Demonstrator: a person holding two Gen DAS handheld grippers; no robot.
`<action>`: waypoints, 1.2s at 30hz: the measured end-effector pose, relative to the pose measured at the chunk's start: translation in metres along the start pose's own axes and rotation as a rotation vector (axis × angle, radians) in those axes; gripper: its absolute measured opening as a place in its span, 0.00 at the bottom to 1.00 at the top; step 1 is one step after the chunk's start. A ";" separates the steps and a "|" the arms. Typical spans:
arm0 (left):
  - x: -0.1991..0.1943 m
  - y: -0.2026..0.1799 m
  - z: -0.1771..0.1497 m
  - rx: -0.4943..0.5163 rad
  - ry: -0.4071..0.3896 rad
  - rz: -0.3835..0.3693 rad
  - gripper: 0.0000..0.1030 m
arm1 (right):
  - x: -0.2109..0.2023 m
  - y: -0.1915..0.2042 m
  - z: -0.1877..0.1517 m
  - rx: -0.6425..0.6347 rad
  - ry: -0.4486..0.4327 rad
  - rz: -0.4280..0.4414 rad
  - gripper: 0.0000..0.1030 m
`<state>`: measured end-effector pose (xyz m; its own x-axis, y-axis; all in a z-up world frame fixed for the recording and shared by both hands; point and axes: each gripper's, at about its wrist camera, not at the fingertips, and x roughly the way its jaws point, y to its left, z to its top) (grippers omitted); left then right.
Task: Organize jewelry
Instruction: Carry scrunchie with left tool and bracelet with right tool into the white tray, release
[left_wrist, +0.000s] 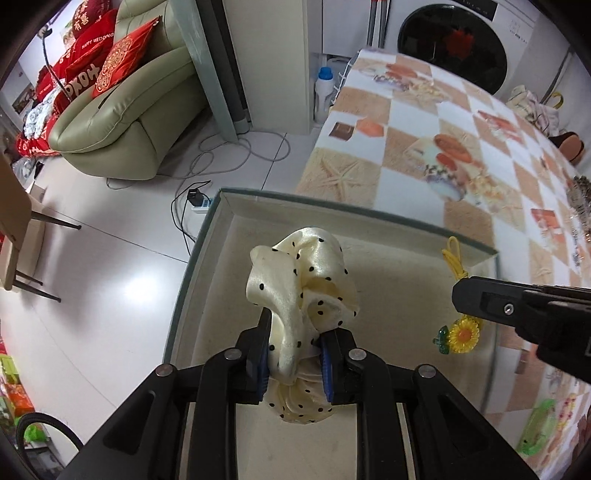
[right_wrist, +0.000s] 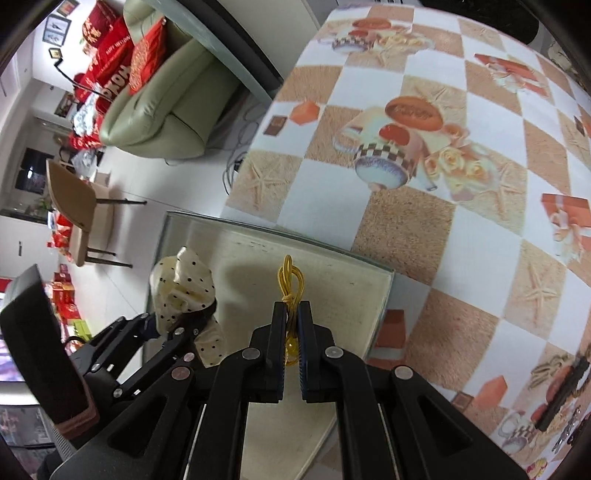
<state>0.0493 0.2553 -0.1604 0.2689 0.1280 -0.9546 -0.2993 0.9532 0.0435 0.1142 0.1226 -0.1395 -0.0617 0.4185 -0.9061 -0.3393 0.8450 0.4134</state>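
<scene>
Nearest in the left wrist view, the left gripper (left_wrist: 293, 350) has its blue pads clamped narrowly on a cream satin scrunchie (left_wrist: 301, 291) with black polka dots; the fabric bulges up past the fingertips toward 12 o'clock and spills a little below the pads. It hangs above the pale inside of a shallow open box (left_wrist: 207, 266) with a grey-green rim, which sits at the table's corner.

At 3 o'clock from the scrunchie, the right gripper (left_wrist: 458, 295) reaches in from the right edge, its black tip over the box. From it dangles a yellow hair tie (left_wrist: 455, 264) whose loop points toward 12 o'clock, and at 6 o'clock of that tip hangs a sunflower charm (left_wrist: 463, 334) with a small green piece beside it (both look translucent).

In the right wrist view the same right gripper (right_wrist: 291, 314) is pressed fully together on the hair tie (right_wrist: 290, 277), the knotted loop standing out beyond the fingertips and the charm half hidden between the pads. The left gripper (right_wrist: 177, 325) with the scrunchie (right_wrist: 184, 291) is at 9 o'clock, also over the box (right_wrist: 332, 258).

Beyond the box, toward 1 o'clock, spreads a checked tablecloth (right_wrist: 406, 221) printed with starfish and cups. Farther off, at 10 o'clock, stand a pale green sofa (left_wrist: 129, 110) with red cushions (left_wrist: 107, 62), and at 1 o'clock a washing machine (left_wrist: 454, 40).
</scene>
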 end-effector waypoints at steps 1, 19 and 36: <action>0.003 0.000 0.000 0.000 0.007 0.002 0.25 | 0.004 0.000 0.001 -0.002 0.008 -0.007 0.06; -0.007 -0.002 -0.004 0.010 -0.014 0.079 1.00 | 0.007 -0.022 0.011 0.042 0.021 0.003 0.45; -0.063 -0.047 -0.027 0.087 0.012 0.013 1.00 | -0.087 -0.082 -0.048 0.233 -0.095 0.053 0.78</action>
<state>0.0219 0.1952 -0.1101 0.2541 0.1378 -0.9573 -0.2217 0.9717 0.0810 0.1020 0.0008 -0.0993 0.0182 0.4843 -0.8747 -0.1120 0.8703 0.4796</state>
